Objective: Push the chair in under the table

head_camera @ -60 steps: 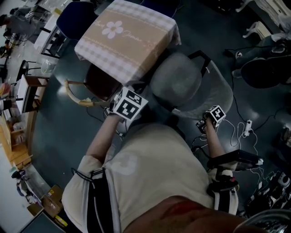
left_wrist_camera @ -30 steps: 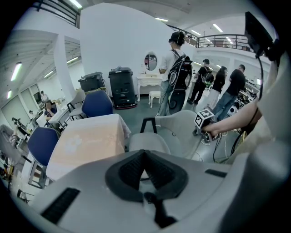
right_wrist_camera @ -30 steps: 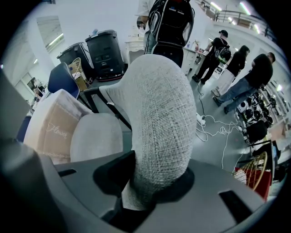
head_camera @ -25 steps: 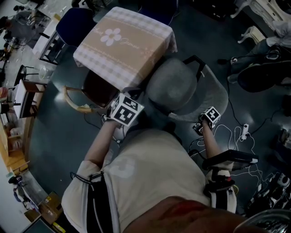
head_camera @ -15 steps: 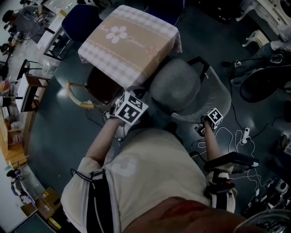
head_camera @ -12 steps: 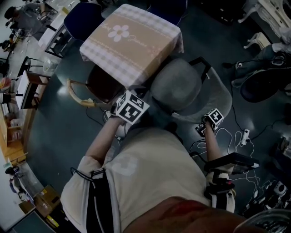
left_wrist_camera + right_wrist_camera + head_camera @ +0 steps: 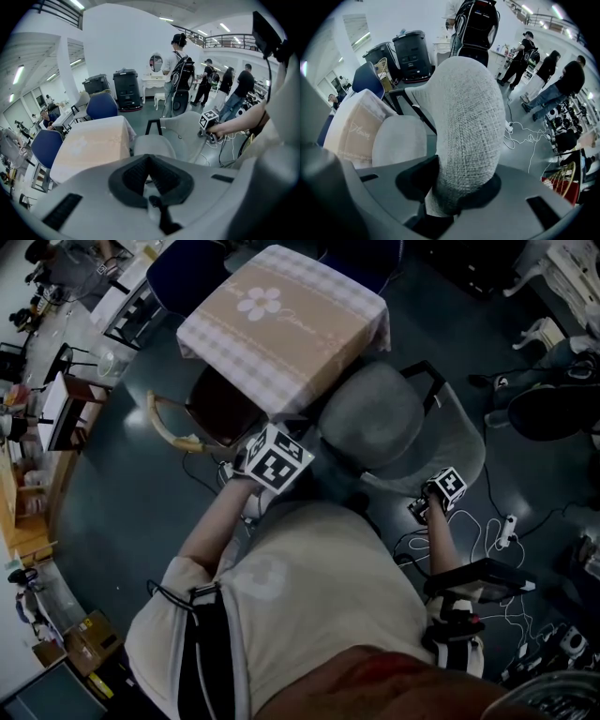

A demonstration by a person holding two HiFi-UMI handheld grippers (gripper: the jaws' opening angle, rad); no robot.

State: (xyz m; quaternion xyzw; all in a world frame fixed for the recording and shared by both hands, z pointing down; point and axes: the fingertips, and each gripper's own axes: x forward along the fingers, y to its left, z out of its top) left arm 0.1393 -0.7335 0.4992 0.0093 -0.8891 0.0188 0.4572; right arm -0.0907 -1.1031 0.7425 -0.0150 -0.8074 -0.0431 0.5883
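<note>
The grey office chair has its seat (image 7: pixel 370 418) at the near right corner of the table (image 7: pixel 281 320), which wears a beige cloth with a flower. Its curved backrest (image 7: pixel 455 451) faces me. My right gripper (image 7: pixel 457 183) is shut on the woven rim of the backrest (image 7: pixel 464 103), pointing steeply down. My left gripper (image 7: pixel 149 159) is shut with nothing between its pads, held just off the seat's (image 7: pixel 152 146) near left side. In the head view only its marker cube (image 7: pixel 277 457) shows; the jaws are hidden beneath it.
A dark wooden chair (image 7: pixel 211 409) stands under the table's left side, and a blue chair (image 7: pixel 183 259) beyond it. Cables and a power strip (image 7: pixel 506 531) lie on the floor to the right. Desks line the left wall. Several people (image 7: pixel 180 70) stand beyond the table.
The head view has drifted, so table and chair sit a little lower and further right in the picture. Both grippers keep their places against the chair.
</note>
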